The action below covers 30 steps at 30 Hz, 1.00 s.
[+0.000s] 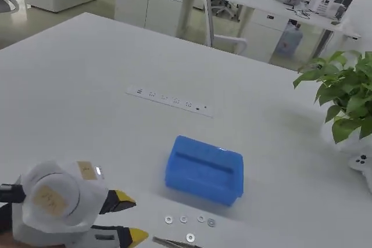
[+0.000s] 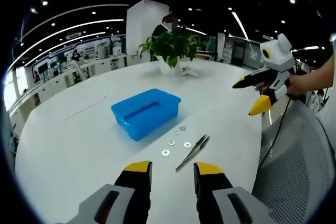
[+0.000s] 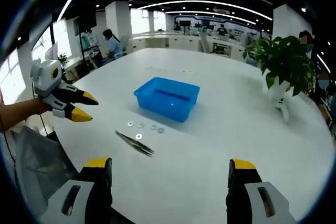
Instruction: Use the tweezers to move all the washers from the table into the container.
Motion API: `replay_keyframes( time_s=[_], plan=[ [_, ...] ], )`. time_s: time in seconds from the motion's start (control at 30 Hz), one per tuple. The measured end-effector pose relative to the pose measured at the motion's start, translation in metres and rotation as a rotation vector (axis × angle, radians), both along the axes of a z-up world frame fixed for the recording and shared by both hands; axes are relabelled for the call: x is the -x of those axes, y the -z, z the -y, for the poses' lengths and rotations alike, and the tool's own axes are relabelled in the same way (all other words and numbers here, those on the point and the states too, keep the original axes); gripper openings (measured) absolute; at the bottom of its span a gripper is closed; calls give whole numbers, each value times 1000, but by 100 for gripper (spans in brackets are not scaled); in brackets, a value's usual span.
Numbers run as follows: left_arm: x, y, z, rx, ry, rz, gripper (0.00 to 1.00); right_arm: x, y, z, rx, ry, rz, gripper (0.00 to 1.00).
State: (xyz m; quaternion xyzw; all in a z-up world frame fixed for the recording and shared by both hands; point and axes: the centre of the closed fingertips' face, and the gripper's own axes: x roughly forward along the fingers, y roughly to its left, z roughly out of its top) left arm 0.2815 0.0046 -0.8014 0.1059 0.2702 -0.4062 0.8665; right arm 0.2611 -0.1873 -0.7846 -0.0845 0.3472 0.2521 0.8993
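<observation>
Several small metal washers [image 1: 183, 219] lie on the white table just in front of the blue container [image 1: 200, 185]. In the left gripper view the washers [image 2: 171, 142] sit between the container [image 2: 152, 121] and the tweezers [image 2: 193, 151]. The tweezers [image 1: 174, 242] lie flat beside the washers, touched by nothing. My left gripper [image 1: 131, 217] is open at the near left and points at the tweezers, a short way off. Seen from the right, the left gripper [image 3: 86, 107] hovers left of the tweezers [image 3: 135, 144]. My right gripper [image 3: 169, 163] is wide open, empty, and further back from the washers [image 3: 140, 126].
A potted plant [image 1: 346, 97] stands at the table's far right, with a small white object [image 1: 360, 164] by it. A flush socket strip [image 1: 170, 101] lies beyond the container. A mesh chair [image 3: 37, 166] is at the near table edge. Desks and chairs stand beyond.
</observation>
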Motion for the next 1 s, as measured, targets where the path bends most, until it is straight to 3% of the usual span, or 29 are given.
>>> replay_keyframes(
  time_s=[0.07, 0.13, 0.33, 0.47, 0.57, 0.73, 0.83, 1.0],
  plan=[
    [-1, 7, 7, 3, 33, -31, 28, 1, 1, 1, 7, 0, -5, 90],
    [-5, 13, 14, -2, 65, -22, 23, 2, 2, 1, 6, 4, -10, 90],
    [-5, 42, 23, -49, 117, -75, 15, 5, 8, 0, 1, 14, -25, 90],
    [-5, 59, 28, -89, 154, -79, 11, 9, 11, -4, 1, 9, -33, 90],
    [-6, 63, 32, -113, 190, -49, 8, 11, 13, -6, 9, -4, -45, 90],
    [-7, 66, 39, -125, 238, -45, 5, 10, 11, -8, 25, -29, -42, 90],
    [-3, 73, 41, -165, 290, -37, 5, 9, 8, -10, 21, -32, -34, 90],
    [-4, 71, 41, -186, 317, -13, 0, 9, 5, -15, 21, -45, -23, 89]
  ],
)
